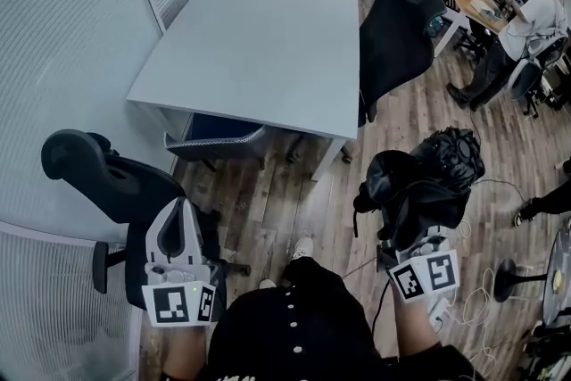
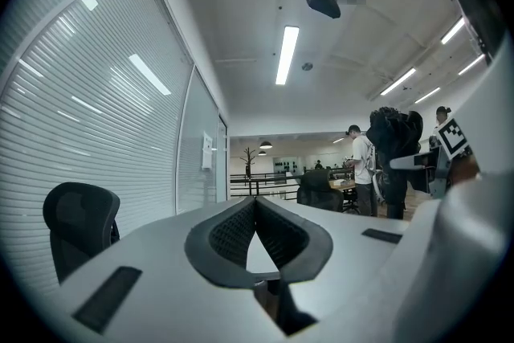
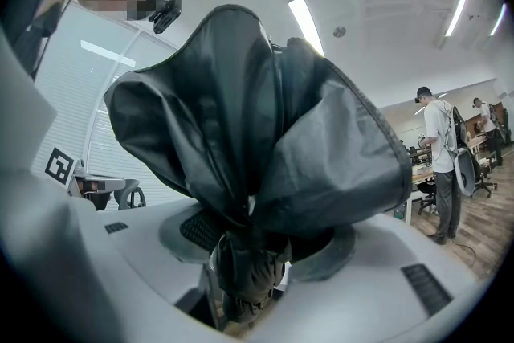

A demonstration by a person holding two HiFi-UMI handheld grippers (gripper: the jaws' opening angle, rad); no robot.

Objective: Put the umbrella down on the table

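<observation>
The right gripper (image 3: 249,251) is clamping the bunched black fabric umbrella (image 1: 419,178) at its gathered neck, right of centre in the head view. The white rectangular table (image 1: 259,49) is sitting well apart, at upper centre. The next move is probably to bring the umbrella level over bare tabletop, lower it until the canopy rests, then let go. The left gripper (image 1: 178,219), at lower left, is closed on nothing.

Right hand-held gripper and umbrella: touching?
Touching. The right gripper view shows the right hand-held gripper with both jaws pressed onto the bunched fabric of the umbrella.
</observation>
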